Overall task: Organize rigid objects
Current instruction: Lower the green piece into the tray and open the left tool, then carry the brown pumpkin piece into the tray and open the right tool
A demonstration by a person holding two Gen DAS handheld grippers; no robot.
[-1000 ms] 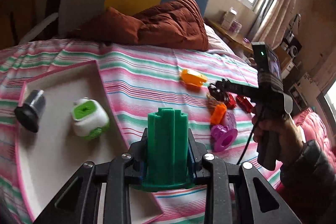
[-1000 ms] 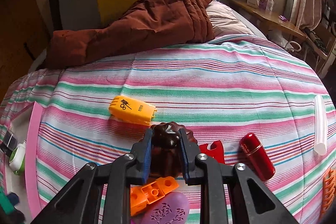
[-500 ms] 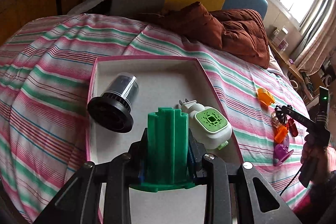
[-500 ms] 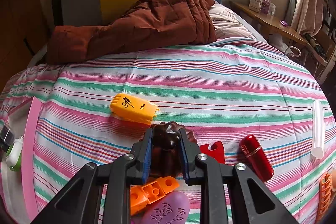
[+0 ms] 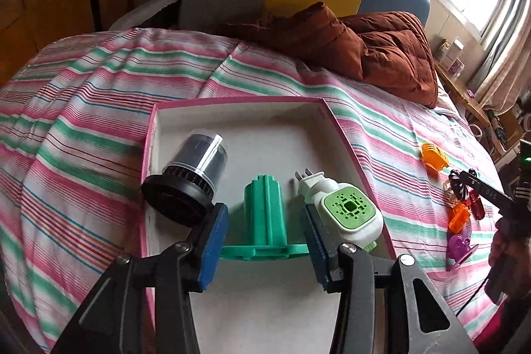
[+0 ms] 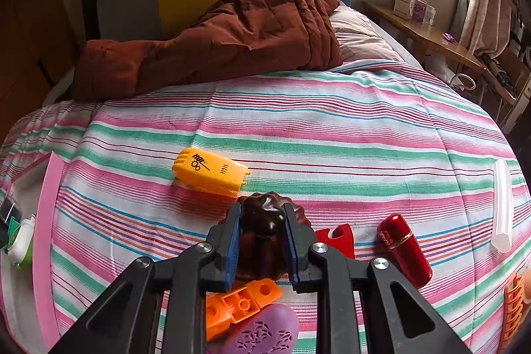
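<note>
- Release step: left gripper point(image 5: 265, 233) opening, pads clear of ribbed green plastic spool point(image 5: 265, 214) now standing in pink-rimmed white cardboard tray point(image 5: 239, 103).
- Right gripper point(image 6: 260, 243) clamped on dark brown fluted mould-shaped piece point(image 6: 262, 218) on striped bedsheet point(image 6: 298, 128).
- Next, likely: back left away without toppling spool; carry brown piece to tray.

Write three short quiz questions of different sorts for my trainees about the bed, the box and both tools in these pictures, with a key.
1. True or false: the green spool stands inside the pink-rimmed box.
2. Which thing lies nearest the spool's right side in the left wrist view? A) white and green plug-in unit B) red lipstick C) yellow toy part
3. Fill in: the right tool is shut on a dark ____ ridged piece.

Key: 1 true. 2 A. 3 brown. The left tool is opening, its pads clear of the spool.
</note>
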